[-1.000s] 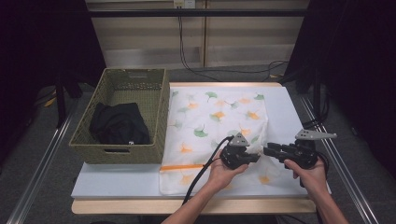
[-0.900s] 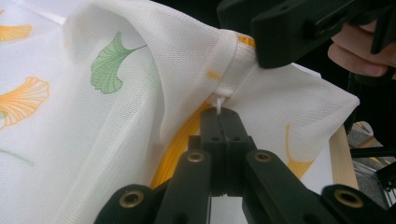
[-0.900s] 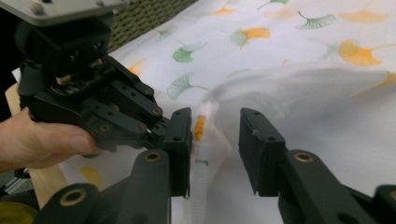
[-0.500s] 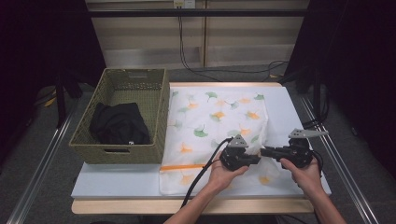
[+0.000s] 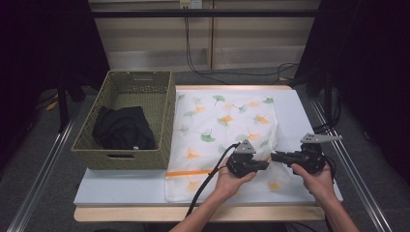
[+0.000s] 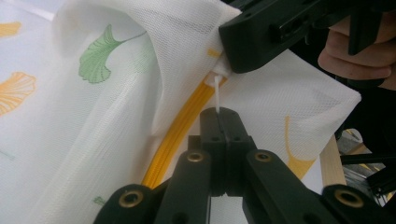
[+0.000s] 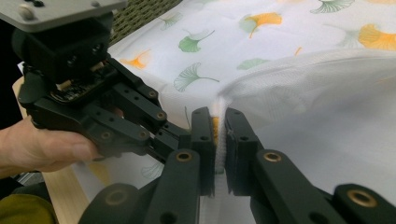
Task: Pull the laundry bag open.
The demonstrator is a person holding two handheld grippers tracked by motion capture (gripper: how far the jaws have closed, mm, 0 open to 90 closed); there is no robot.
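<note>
A white mesh bag (image 5: 222, 121) printed with ginkgo leaves lies flat on the pale blue table top (image 5: 300, 111). Its orange zipper (image 6: 180, 130) runs along the near end. My left gripper (image 6: 219, 114) is shut on the white zipper pull (image 6: 217, 91). My right gripper (image 7: 218, 116) is shut on the bag's white edge (image 7: 218, 140) right at the zipper's end, lifting the cloth into a fold. In the high view the left gripper (image 5: 266, 164) and the right gripper (image 5: 273, 155) meet tip to tip over the bag's near right part.
A woven olive basket (image 5: 164, 116) stands left of the bag and holds a black garment (image 5: 123, 128). The wooden table edge (image 5: 145, 212) runs along the near side. Metal rails flank the table, and cables hang at the back.
The right hand has shifted slightly left toward the left gripper, closing the gap between the two tips. The bag and the basket stay where they were.
</note>
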